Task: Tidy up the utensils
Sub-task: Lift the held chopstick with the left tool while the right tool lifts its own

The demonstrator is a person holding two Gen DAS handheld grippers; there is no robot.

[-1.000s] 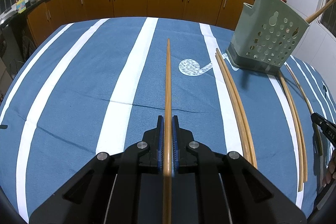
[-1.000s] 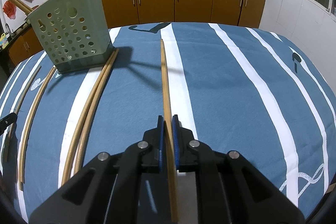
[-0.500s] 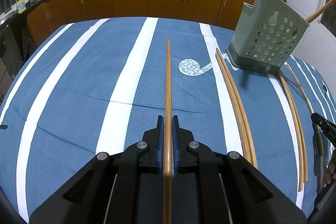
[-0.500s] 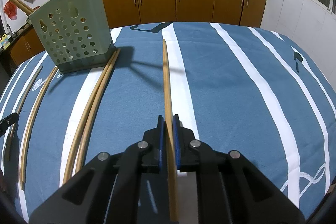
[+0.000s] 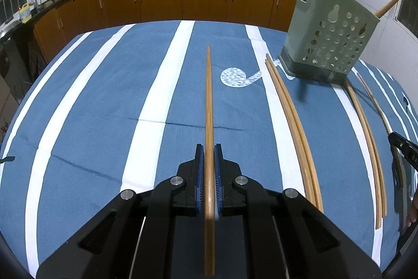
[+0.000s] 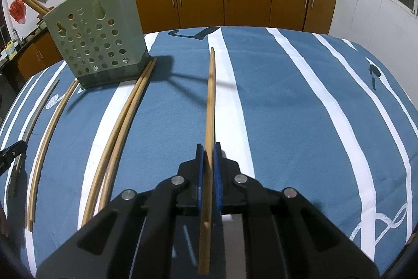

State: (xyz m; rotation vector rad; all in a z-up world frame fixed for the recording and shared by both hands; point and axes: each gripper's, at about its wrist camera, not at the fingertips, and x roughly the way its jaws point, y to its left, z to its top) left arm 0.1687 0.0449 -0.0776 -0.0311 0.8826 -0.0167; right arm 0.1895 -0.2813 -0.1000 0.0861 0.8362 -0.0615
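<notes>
My left gripper is shut on a long wooden chopstick that points straight ahead over the blue striped tablecloth. The jaws of my right gripper are closing, and its pads press on a pair of chopsticks that juts forward, tips lifted off the cloth. A green perforated utensil holder stands upright at the far side with wooden handles sticking out of it. Loose chopstick pairs lie beside it. The right gripper's tip shows at the left wrist view's edge.
Another light pair and a thin dark stick lie on the cloth between the two grippers. The left gripper's tip shows at the right wrist view's left edge. Orange kitchen cabinets run behind the table.
The right jaws have tightened a little on the chopsticks, and their far tips have swung slightly to the right. The left gripper and its chopstick look the same.
</notes>
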